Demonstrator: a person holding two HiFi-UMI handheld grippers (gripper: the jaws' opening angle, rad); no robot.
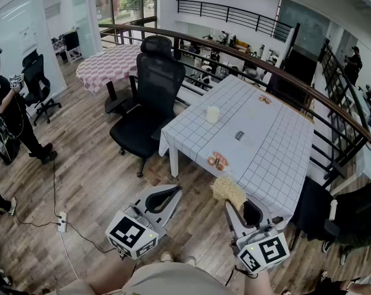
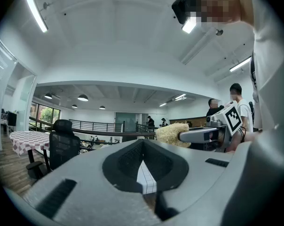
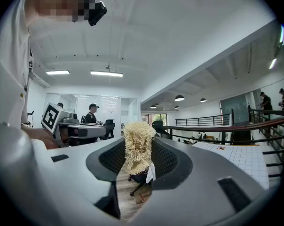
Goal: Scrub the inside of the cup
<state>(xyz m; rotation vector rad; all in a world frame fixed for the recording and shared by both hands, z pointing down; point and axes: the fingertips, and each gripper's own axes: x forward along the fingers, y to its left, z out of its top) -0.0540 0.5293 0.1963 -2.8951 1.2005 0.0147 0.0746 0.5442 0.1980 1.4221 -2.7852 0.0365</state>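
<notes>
A: Step?
B: Approach. Right claw [image 1: 233, 206] clamped on scrubber [image 1: 228, 190]; left claw [image 1: 168, 193] pressed together, empty. Cup [image 1: 212, 114] on table [image 1: 277, 146] (well ahead).
A: Next?
B: Probably spread left claw and grip cup.

We see a scrubber [image 1: 228, 190] made of rough, dry, stringy stuff, pale like straw. The left gripper [image 1: 173, 191] and right gripper [image 1: 241, 206] look like dull grey plastic. They are smooth outside, with black bumpy pads [image 3: 111, 158] inside. The cup [image 1: 212, 114] is white and smooth. The table [image 1: 277, 146] has a smooth white cloth with thin lines. The floor [image 1: 93, 165] is wood boards with a soft shine. The chair [image 1: 158, 72] has a black net back.
</notes>
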